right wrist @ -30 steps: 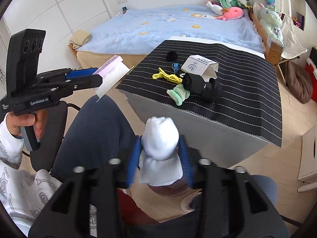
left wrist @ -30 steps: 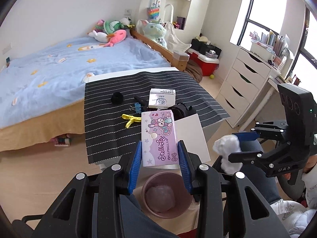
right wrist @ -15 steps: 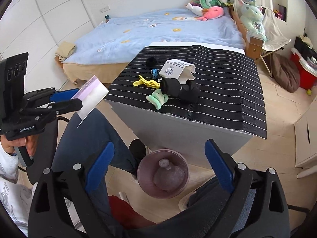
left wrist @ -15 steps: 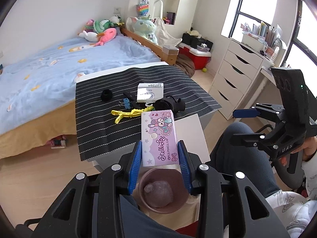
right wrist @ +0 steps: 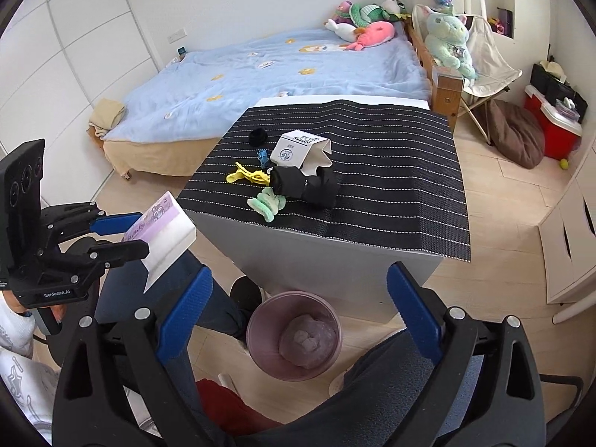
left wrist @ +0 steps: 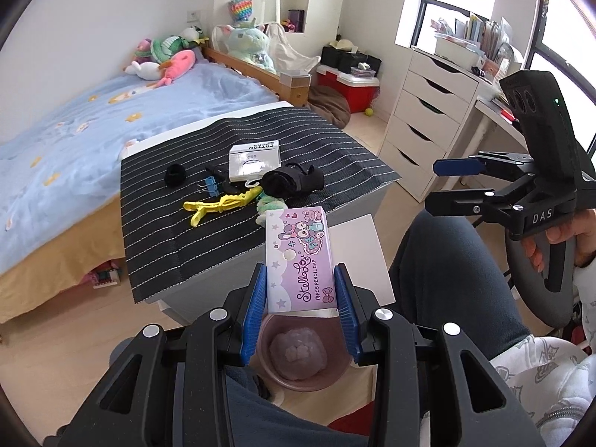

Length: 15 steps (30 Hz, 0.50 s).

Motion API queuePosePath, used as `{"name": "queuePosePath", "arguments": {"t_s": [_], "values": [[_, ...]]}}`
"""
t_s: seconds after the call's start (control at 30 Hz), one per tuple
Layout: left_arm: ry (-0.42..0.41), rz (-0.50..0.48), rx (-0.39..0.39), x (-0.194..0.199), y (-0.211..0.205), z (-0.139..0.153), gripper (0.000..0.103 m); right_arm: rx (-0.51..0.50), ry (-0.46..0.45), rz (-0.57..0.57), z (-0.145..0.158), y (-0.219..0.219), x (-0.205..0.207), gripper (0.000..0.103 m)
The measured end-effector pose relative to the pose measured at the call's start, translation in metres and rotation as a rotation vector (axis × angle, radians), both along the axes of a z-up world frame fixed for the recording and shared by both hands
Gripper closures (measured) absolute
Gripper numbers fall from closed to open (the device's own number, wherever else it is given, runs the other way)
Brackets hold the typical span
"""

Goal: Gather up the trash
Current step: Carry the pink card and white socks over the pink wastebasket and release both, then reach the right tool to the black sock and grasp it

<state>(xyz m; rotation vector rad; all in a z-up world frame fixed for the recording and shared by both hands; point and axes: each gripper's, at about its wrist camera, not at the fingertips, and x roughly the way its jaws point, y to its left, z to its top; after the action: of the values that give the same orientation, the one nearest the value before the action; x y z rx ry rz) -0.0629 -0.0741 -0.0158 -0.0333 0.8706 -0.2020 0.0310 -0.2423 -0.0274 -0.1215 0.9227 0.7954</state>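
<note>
My left gripper (left wrist: pixel 301 272) is shut on a purple pencil-cap box (left wrist: pixel 298 257), held above a pink bin (left wrist: pixel 267 339) on the floor. In the right wrist view that box (right wrist: pixel 160 216) sticks out of the left gripper (right wrist: pixel 143 232) at the left. A white crumpled wad (right wrist: pixel 307 339) lies inside the bin (right wrist: pixel 257 320). My right gripper (right wrist: pixel 300 273) stands wide open above the bin with nothing between its fingers. The left wrist view has it (left wrist: pixel 434 184) at the right, held by a hand.
A table with a black striped cloth (right wrist: pixel 391 171) carries a white socks box (right wrist: pixel 298 149), a black sock roll (right wrist: pixel 305 184), a yellow clip (right wrist: pixel 247 176), a green scrunchie (right wrist: pixel 268 203) and a black hair tie (left wrist: pixel 176 175). A person's legs flank the bin. The bed is behind, drawers to the right.
The right gripper opened and let go of the white wad, which now lies in the bin. The left gripper kept its hold on the purple box and shifted slightly.
</note>
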Motion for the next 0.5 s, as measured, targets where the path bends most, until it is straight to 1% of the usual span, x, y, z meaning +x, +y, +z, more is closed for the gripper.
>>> {"name": "queuePosePath", "arguments": {"t_s": [0.1,0.13,0.17,0.2,0.23,0.27,0.3,0.37,0.5], "values": [[0.007,-0.022,0.003,-0.0004,-0.0037,-0.0007,0.062,0.001,0.004,-0.002,-0.0006,-0.0005,0.0002,0.010],[0.010,-0.026,0.004,0.0009,-0.0048,-0.0011,0.057,0.001,0.004,-0.002,-0.0009,-0.0009,-0.0006,0.010],[0.011,-0.027,0.005,0.0009,-0.0055,-0.0019,0.045,0.003,0.004,-0.003,-0.0008,-0.0017,-0.0011,0.010],[0.010,-0.026,0.002,0.0010,-0.0056,-0.0024,0.037,0.004,0.006,-0.004,-0.0009,-0.0023,-0.0009,0.010],[0.006,-0.023,-0.009,0.0005,-0.0047,-0.0026,0.020,0.005,0.007,-0.004,-0.0010,-0.0022,-0.0005,0.009],[-0.003,-0.016,-0.022,0.0001,-0.0034,-0.0021,0.014,0.004,0.007,-0.004,-0.0009,-0.0021,-0.0002,0.009],[-0.007,-0.007,-0.030,0.0001,-0.0019,-0.0017,0.013,0.004,0.006,-0.004,-0.0010,-0.0022,-0.0002,0.009],[-0.002,0.013,-0.023,0.0028,-0.0004,-0.0022,0.009,0.006,0.008,-0.003,-0.0015,-0.0022,0.0000,0.009],[-0.001,0.050,-0.017,0.0040,0.0043,-0.0034,0.008,0.005,0.012,0.006,-0.0031,0.0002,0.0005,0.008]]}}
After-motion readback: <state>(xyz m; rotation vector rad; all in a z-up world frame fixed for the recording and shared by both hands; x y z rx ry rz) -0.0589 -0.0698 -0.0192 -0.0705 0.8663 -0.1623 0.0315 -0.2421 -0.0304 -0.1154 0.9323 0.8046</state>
